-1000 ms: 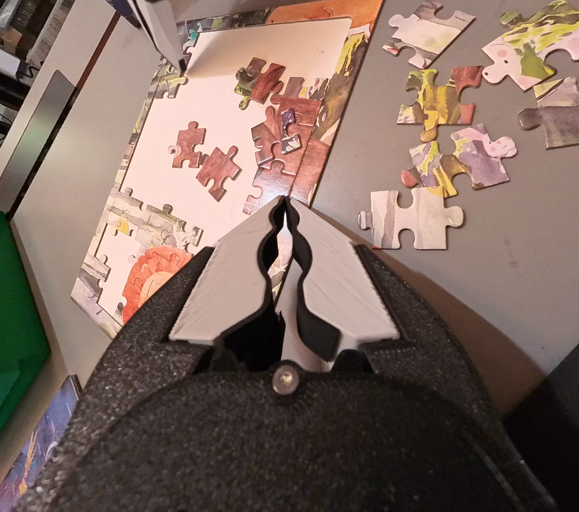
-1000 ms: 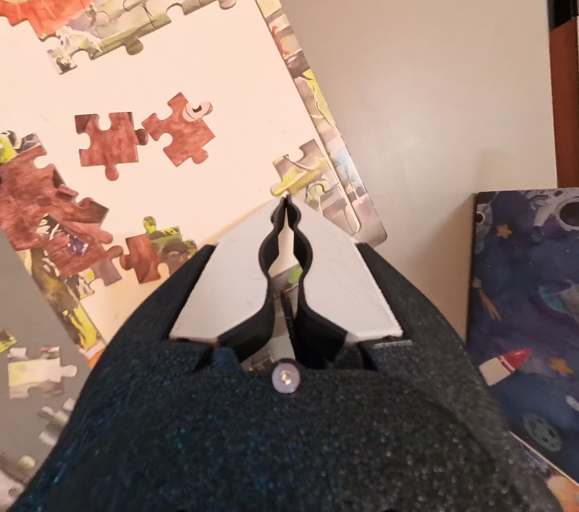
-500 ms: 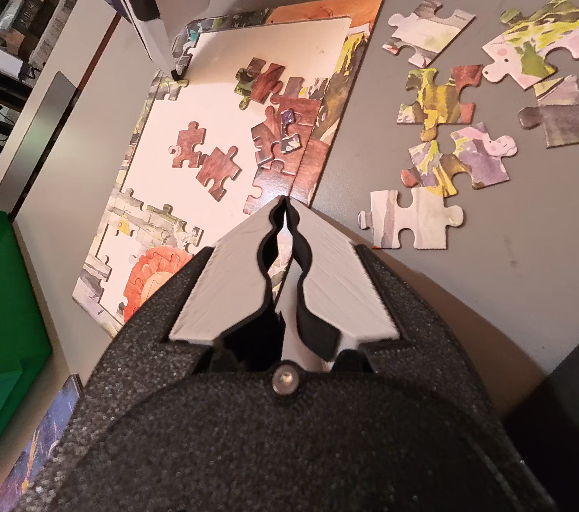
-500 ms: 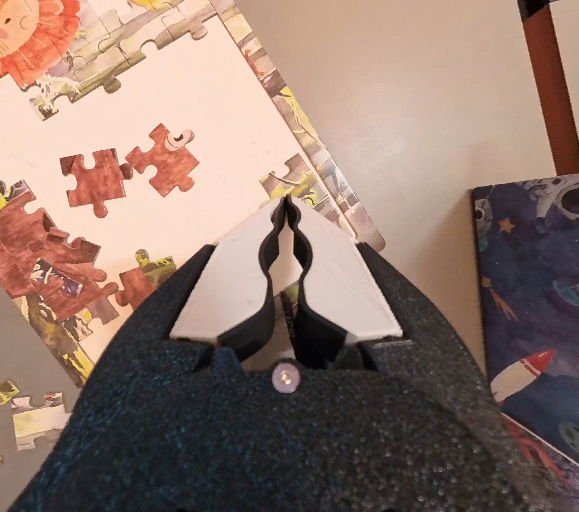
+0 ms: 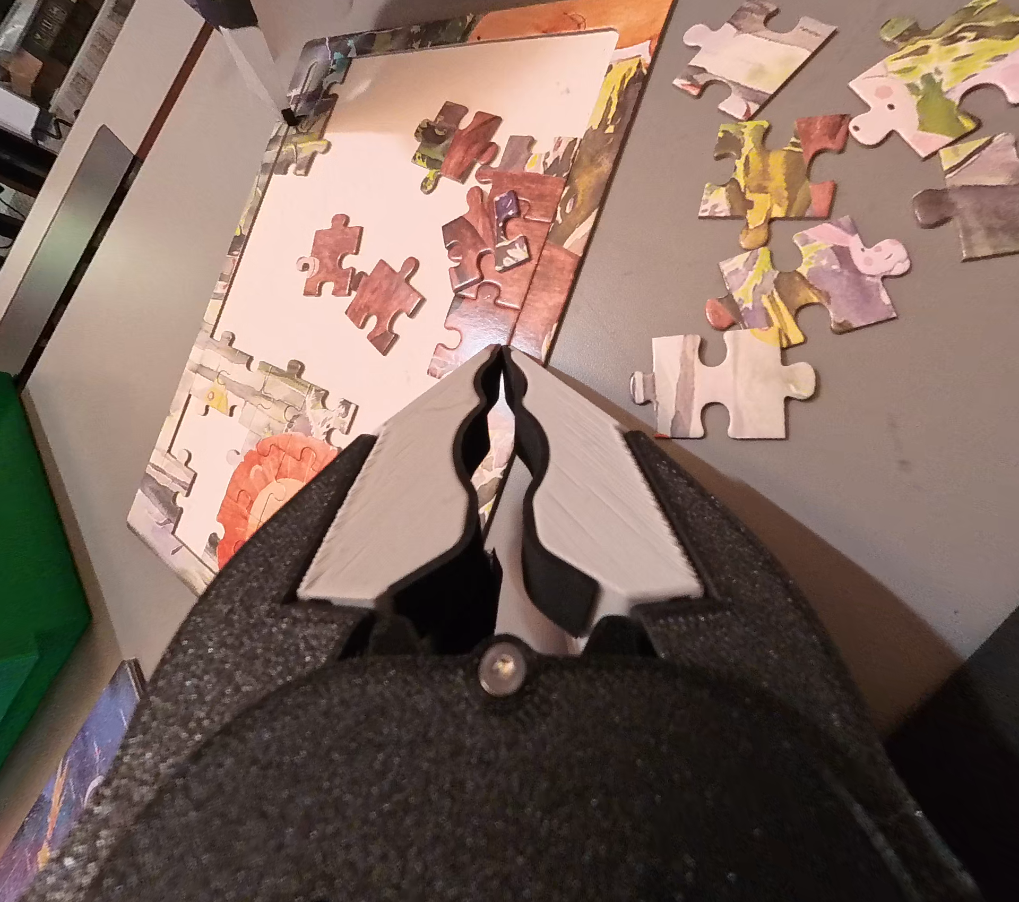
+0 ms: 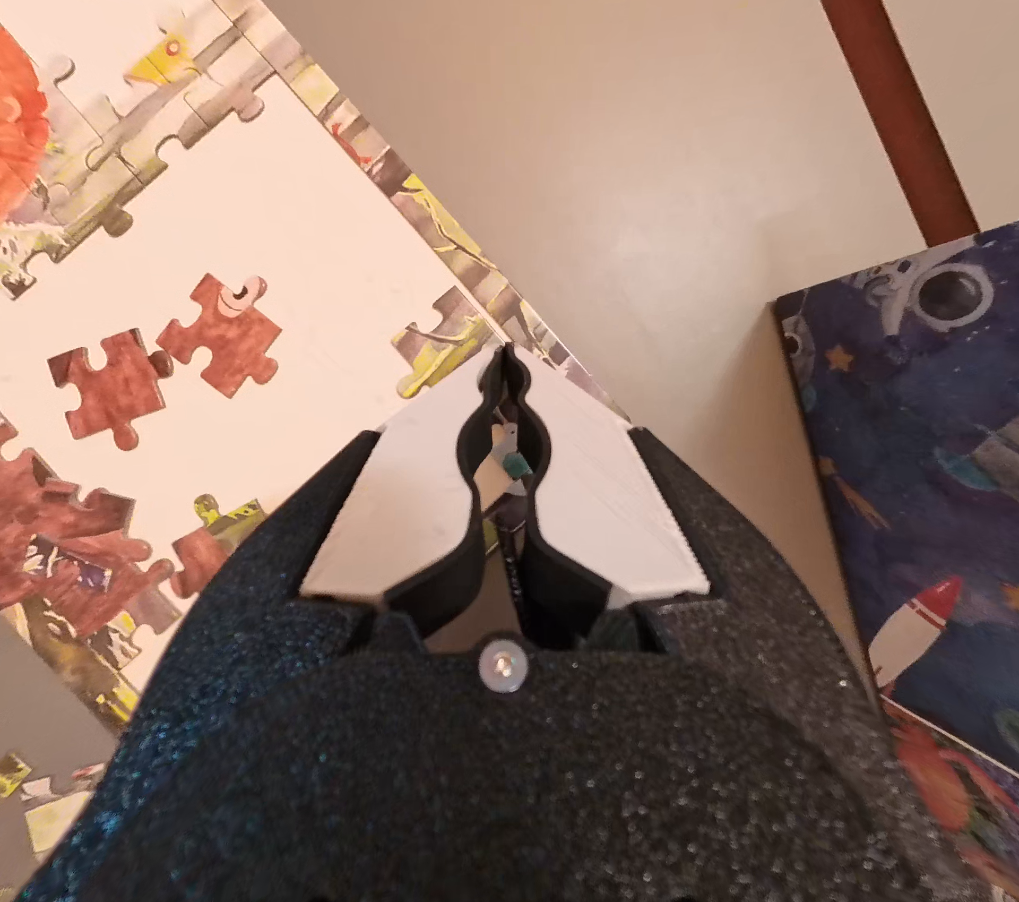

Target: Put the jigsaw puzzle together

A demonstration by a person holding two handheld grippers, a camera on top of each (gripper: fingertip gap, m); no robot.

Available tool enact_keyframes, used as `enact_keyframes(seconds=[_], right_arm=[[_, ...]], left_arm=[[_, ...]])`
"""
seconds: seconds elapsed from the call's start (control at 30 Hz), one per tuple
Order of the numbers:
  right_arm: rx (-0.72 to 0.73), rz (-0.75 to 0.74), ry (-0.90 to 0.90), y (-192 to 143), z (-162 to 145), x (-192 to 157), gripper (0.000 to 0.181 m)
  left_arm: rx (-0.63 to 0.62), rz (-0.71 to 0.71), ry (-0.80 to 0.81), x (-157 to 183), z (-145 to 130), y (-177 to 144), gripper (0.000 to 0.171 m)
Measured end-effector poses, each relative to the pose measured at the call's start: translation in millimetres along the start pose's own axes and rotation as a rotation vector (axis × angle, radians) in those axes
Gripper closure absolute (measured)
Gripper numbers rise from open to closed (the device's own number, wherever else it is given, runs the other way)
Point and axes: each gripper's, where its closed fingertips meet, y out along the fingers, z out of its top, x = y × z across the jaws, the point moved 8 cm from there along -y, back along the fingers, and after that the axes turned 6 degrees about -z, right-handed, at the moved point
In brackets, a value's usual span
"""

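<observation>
The left gripper (image 5: 500,351) hangs over the near right edge of the puzzle board (image 5: 634,114), its fingertips pressed together on nothing. The right gripper (image 6: 506,351), tips likewise closed and empty, sits over the board's (image 6: 441,224) corner; bare table (image 6: 606,103) lies beyond. Two joined brown pieces (image 5: 364,280) lie mid-board with white room around them. Right of the board, eight loose pieces (image 5: 722,384) show clearly, well spaced on the grey surface.
</observation>
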Motion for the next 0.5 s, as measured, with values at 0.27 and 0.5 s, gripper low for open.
enact_keyframes(seconds=[0.27, 0.5], right_arm=[[0.031, 0.011, -0.008, -12.6, 0.3, -4.9, 0.181], [-0.007, 0.031, -0.039, -6.4, -4.0, -12.6, 0.181]], left_arm=[[0.0, 0.001, 0.001, 0.1, 0.1, 0.0, 0.171], [-0.001, 0.004, 0.005, 0.4, 0.0, 0.2, 0.171]])
